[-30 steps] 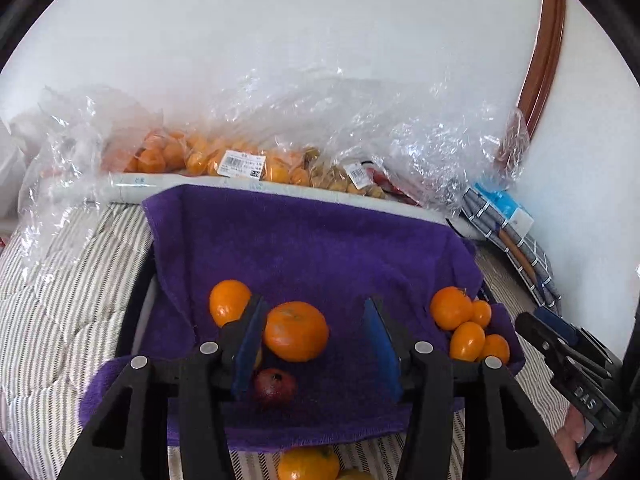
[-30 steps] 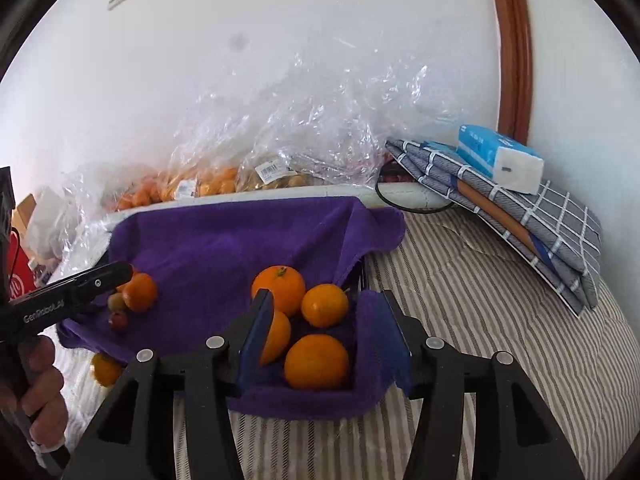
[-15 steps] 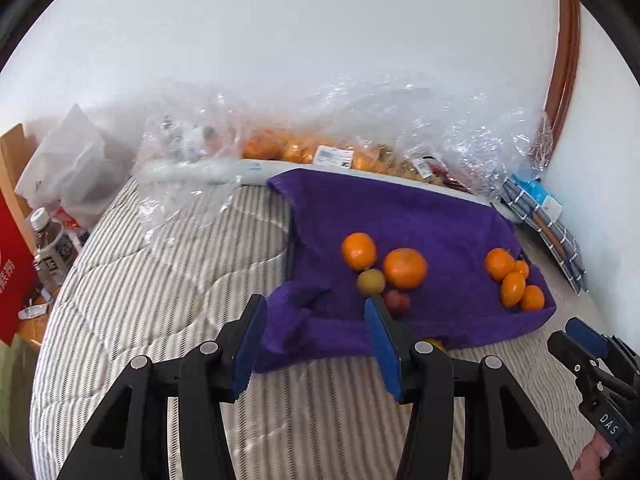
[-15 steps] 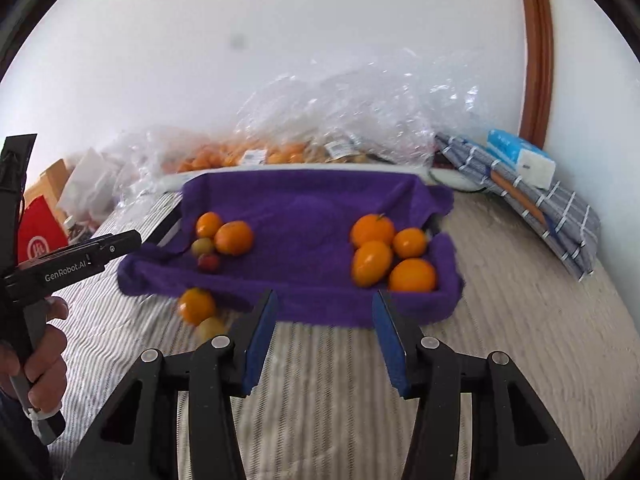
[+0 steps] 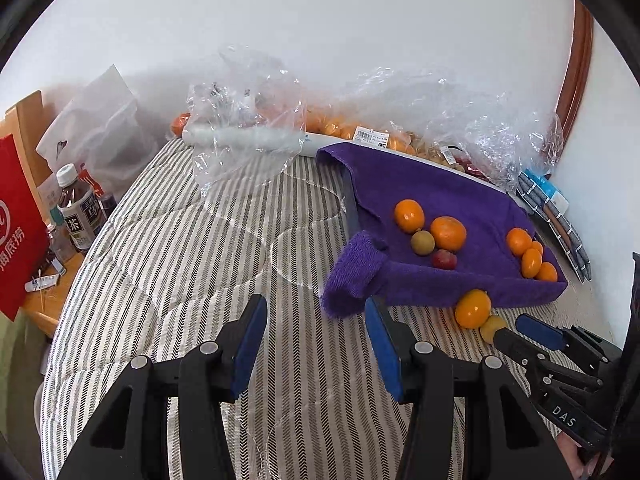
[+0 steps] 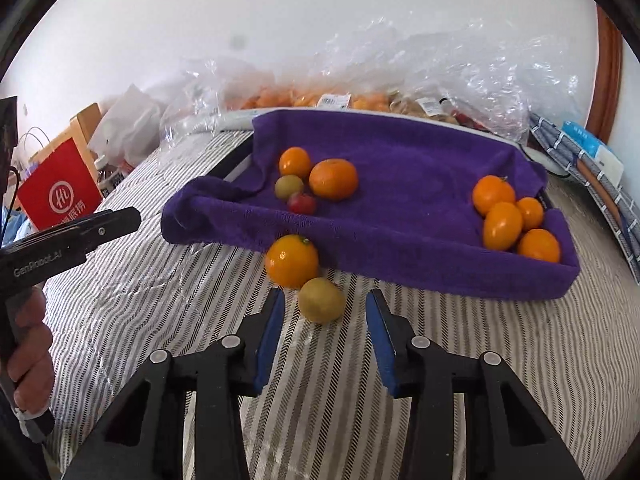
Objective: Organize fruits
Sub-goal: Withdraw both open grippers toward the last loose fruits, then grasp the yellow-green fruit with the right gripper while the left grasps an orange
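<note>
step: right gripper (image 6: 324,316) fingers apart, just been closing toward small yellow-green round fruit (image 6: 322,300) on bed near purple towel-lined tray (image 6: 400,256) front edge | left gripper (image 5: 316,340) fingers apart, empty | next: advance, clamp gently, lift into tray

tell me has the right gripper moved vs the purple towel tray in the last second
Yes. The right gripper has backed off the purple towel tray and now lines up on the yellow-green fruit on the bedcover, jaws just closing, not yet touching.

7 oranges (image 6: 333,179), 2 yellow-green fruits (image 6: 321,300), 1 red fruit (image 6: 301,203), 2 grippers (image 6: 324,312).
</note>
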The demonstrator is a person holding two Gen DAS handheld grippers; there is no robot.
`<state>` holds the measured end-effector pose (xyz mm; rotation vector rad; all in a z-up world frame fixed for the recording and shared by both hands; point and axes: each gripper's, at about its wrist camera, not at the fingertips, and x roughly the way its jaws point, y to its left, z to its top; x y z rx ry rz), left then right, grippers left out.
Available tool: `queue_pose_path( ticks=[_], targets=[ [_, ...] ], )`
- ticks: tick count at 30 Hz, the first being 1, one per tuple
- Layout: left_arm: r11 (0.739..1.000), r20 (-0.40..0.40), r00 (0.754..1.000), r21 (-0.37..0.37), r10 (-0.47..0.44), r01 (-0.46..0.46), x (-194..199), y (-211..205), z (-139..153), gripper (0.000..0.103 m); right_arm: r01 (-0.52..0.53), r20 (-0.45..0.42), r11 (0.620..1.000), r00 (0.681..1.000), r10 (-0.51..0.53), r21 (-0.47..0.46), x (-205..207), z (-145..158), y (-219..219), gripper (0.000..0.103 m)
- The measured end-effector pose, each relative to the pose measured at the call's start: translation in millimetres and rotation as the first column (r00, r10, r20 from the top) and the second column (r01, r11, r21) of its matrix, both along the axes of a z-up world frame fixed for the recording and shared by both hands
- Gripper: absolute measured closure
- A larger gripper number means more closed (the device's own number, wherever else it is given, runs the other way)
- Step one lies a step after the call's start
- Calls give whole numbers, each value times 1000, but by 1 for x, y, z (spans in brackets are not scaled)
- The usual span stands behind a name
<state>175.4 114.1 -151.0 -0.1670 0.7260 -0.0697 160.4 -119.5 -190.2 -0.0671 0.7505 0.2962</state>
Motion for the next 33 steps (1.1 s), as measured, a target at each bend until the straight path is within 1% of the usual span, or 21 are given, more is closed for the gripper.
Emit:
queue_pose_path(
  ticks=[2,4,6,10,13,17,22,26,27,29,33],
  targets=[
    [1000,-11,1000,-5,-6,6,3,-1,-3,54,-11,-21,1000,1000,11,-5,6,-4,4,63],
    [1000,-19,1000,0,-16,16,6,-5,-6,54,-19,-28,999,999,18,-29,11,-9,7,64],
    [999,-29,999,9,-41,42,9,-11,-8,54,-26,-32,998,999,24,-56,15,-12,9,75],
    [996,-48,995,3,-88,88,14,-26,-8,54,-32,-23,999,999,31,-34,10,-10,0,75],
    [991,-49,990,-31,-134,133,18,-42,-6,54,-19,0,1000,1000,19,-12,3,-2,-16,75],
    [979,-66,978,-70,-198,193,27,-73,-6,54,28,11,999,1000,-28,25,-4,7,-47,75],
    [970,-93,966,-40,-241,238,35,-109,-11,54,76,40,997,996,-76,2,-13,14,-80,75],
    [968,-119,960,-40,-253,250,40,-126,-17,55,101,45,995,994,-101,1,-18,15,-101,75],
    [967,-124,959,-34,-253,251,41,-129,-19,55,107,47,994,993,-107,-2,-18,15,-105,75],
    [969,-135,960,-15,-245,245,43,-133,-22,71,120,48,993,992,-120,-2,-19,15,-111,75],
    [969,-142,958,-28,-249,247,40,-130,-20,71,126,43,992,991,-126,5,-19,15,-116,75]
  ],
)
